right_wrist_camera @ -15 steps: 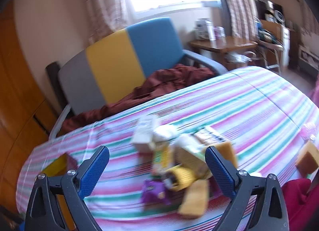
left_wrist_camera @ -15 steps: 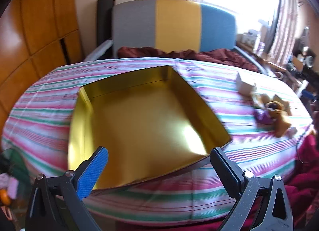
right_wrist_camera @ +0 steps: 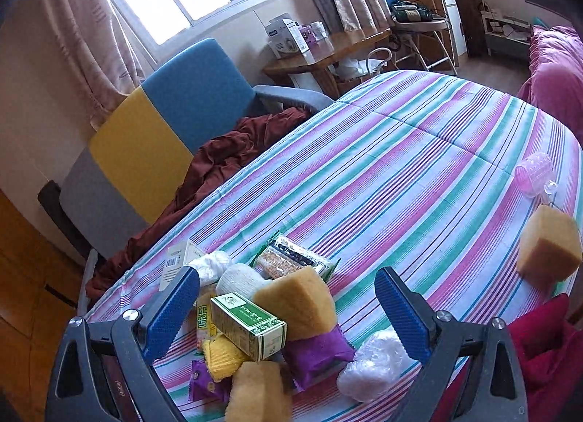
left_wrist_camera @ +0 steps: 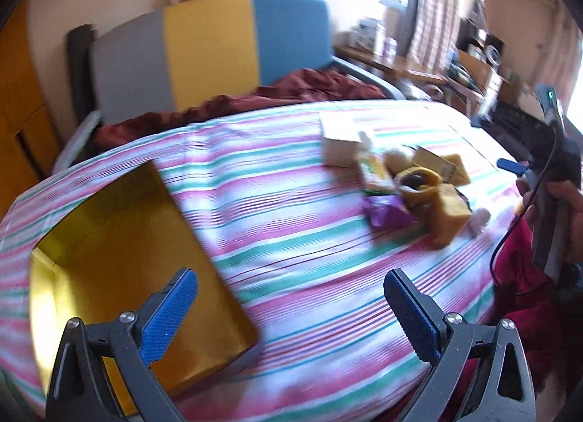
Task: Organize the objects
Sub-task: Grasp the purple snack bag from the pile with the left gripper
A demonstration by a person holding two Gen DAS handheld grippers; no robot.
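An open gold tin box (left_wrist_camera: 120, 251) lies on the striped table (left_wrist_camera: 291, 225) at the left in the left wrist view. A pile of small objects sits to its right: a white carton (left_wrist_camera: 339, 145), a purple packet (left_wrist_camera: 386, 212), a yellow sponge (left_wrist_camera: 450, 211). My left gripper (left_wrist_camera: 291, 312) is open and empty above the table's near edge. My right gripper (right_wrist_camera: 288, 312) is open and empty, just above the pile: a green-white box (right_wrist_camera: 249, 323), a yellow sponge (right_wrist_camera: 298, 303), a purple packet (right_wrist_camera: 315, 353), a clear wrapped bundle (right_wrist_camera: 375, 363).
A lone sponge (right_wrist_camera: 548, 249) and a pink plastic roller (right_wrist_camera: 535, 174) lie near the table's right edge. A grey, yellow and blue chair (right_wrist_camera: 156, 138) with a dark red cloth stands behind. A red cloth (right_wrist_camera: 546, 345) hangs at the near right edge.
My left gripper has swung right, so the tin moved to the left of its view and the pile came in. My right gripper has come closer over the pile.
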